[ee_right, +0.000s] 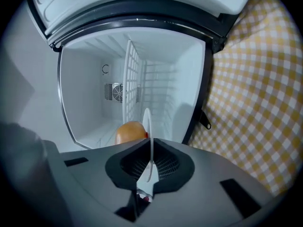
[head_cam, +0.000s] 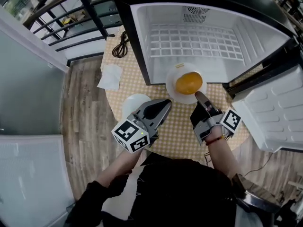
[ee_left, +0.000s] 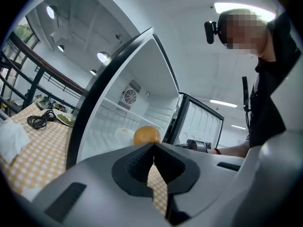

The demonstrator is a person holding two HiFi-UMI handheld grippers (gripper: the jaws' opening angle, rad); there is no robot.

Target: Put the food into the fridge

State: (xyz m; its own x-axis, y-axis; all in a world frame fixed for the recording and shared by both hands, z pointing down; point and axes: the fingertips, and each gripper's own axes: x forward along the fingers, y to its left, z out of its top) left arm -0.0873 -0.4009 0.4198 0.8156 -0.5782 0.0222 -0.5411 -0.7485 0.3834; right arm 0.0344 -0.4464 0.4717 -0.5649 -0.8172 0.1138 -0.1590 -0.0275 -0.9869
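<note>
Right gripper view: right gripper (ee_right: 150, 163) pinches the white plate (head_cam: 170, 86) rim edge-on. The orange (ee_right: 129, 132) on it sits at the fridge (ee_right: 85, 93) mouth, interior straight ahead. Left gripper (ee_left: 152, 150) is pressed shut, empty, alongside.

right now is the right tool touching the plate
Touching. The right gripper view shows the right tool clamped on the plate rim, edge-on between its pads.

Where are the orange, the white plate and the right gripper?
orange (head_cam: 189, 82), head view, middle of its top.
white plate (head_cam: 170, 85), head view, bare left rim.
right gripper (head_cam: 199, 96), head view, midway between its fingertips.
</note>
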